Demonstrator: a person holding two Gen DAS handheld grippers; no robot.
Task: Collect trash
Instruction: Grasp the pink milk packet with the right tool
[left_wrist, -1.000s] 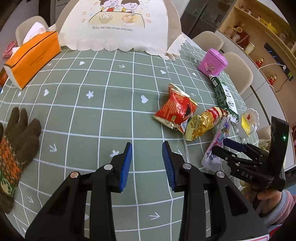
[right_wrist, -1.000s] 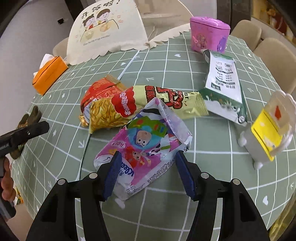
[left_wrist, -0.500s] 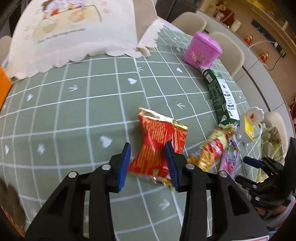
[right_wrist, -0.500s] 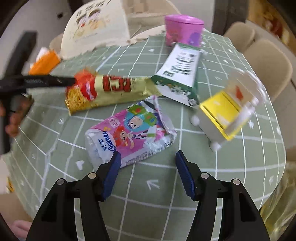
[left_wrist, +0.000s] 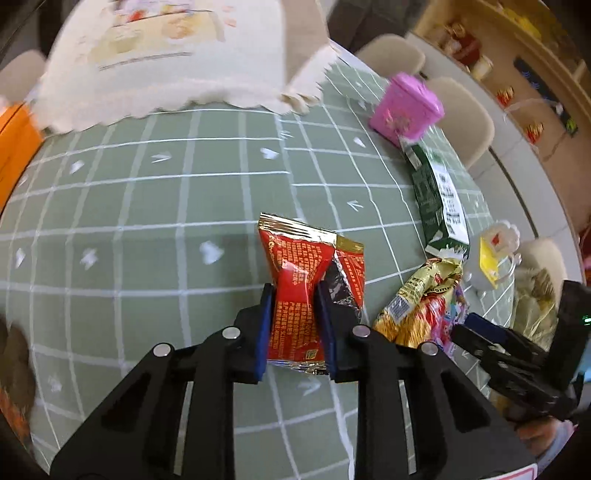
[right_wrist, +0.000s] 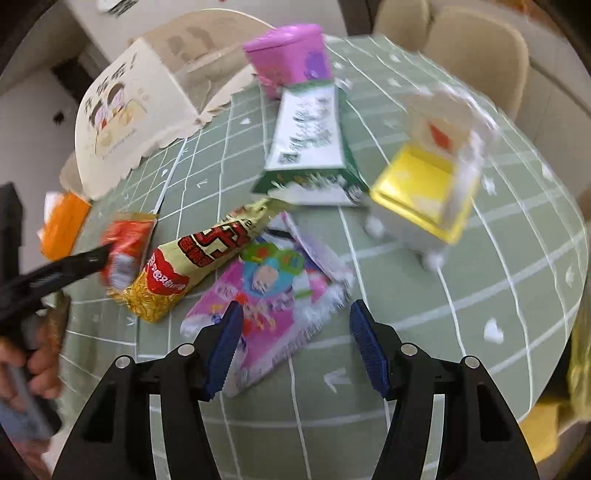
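Since a second ago the left gripper (left_wrist: 294, 314) has crossed bare cloth and its jaws have just been closing, now pinching the crinkled red foil snack wrapper (left_wrist: 301, 280) on the green grid-patterned tablecloth (left_wrist: 147, 206), while the right gripper (right_wrist: 295, 339), jaws wide, straddles the pink cartoon-printed plastic packet (right_wrist: 266, 306) near the table's edge, open cloth beyond.

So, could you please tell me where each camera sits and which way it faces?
Left wrist: on the left gripper, angled down at the table; its pads, which have just been closing, pinch the red wrapper.
Right wrist: on the right gripper, angled down, open around the pink wrapper; a hand shows.
Shared: gold wrapper, both grippers.
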